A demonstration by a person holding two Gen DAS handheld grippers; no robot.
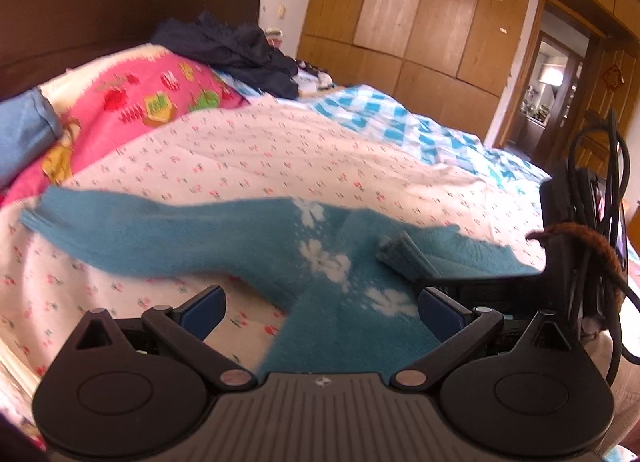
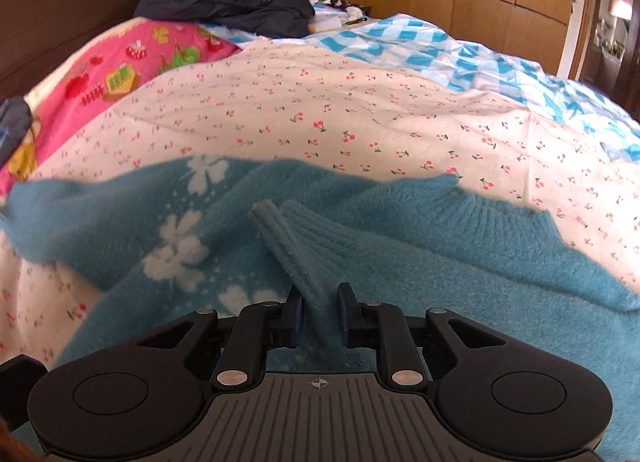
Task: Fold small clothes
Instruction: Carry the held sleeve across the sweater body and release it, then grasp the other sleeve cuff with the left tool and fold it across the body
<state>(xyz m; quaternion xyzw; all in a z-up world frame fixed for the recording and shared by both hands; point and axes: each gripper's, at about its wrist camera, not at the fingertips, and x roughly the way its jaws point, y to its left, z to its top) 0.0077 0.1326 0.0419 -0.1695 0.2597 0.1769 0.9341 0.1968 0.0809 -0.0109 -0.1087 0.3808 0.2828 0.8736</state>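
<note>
A fluffy blue sweater (image 1: 224, 246) with white flowers lies spread on the cherry-print sheet (image 1: 280, 149). One sleeve stretches out to the left. My left gripper (image 1: 320, 312) hovers open just above the sweater's body, and its blue pads (image 1: 204, 308) are wide apart with nothing gripped. My right gripper (image 2: 320, 318) has its jaws close together on a ribbed fold of the sweater (image 2: 280, 246). That fold stands up as a stiff strip between the pads. In the left wrist view the right gripper (image 1: 432, 282) comes in from the right and holds that same ribbed fold (image 1: 404, 258).
A pink patterned quilt (image 1: 152, 97) and a pile of dark clothes (image 1: 236, 49) lie at the head of the bed, by the brown headboard (image 1: 120, 1). A blue-checked sheet (image 2: 460, 49) covers the far right. Wooden wardrobes (image 1: 420, 21) and a doorway (image 1: 552, 93) stand beyond.
</note>
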